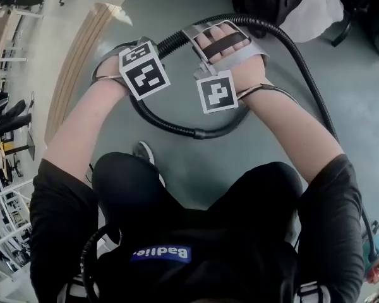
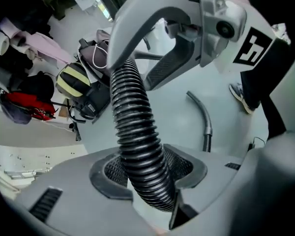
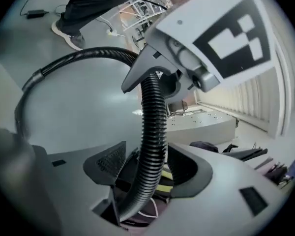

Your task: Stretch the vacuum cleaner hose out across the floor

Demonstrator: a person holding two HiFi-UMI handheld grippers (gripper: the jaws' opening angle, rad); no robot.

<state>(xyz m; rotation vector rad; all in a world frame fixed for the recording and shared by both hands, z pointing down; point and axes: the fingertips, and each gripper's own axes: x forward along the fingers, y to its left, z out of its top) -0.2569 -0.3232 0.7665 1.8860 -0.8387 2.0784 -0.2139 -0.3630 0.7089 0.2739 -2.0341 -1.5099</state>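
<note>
A black ribbed vacuum hose (image 1: 177, 128) loops over the grey floor in front of me and rises into both grippers. My left gripper (image 1: 158, 49) is shut on the hose (image 2: 137, 141), with the pads (image 2: 108, 171) pressing its sides. Just beside it, my right gripper (image 1: 199, 38) stands open around the same hose (image 3: 155, 132), and a gap shows at the left pad (image 3: 110, 161). In the left gripper view (image 2: 147, 168) the right gripper sits further up the hose. The right gripper view (image 3: 145, 166) shows the left one the same way.
A curved metal wand tube (image 2: 201, 112) lies on the floor. Bags, one black with yellow stripes (image 2: 73, 80), and a red item (image 2: 27, 104) are piled to one side. My shoe (image 1: 144, 150) is below the hose loop. A curved wooden strip (image 1: 76, 62) runs at the left.
</note>
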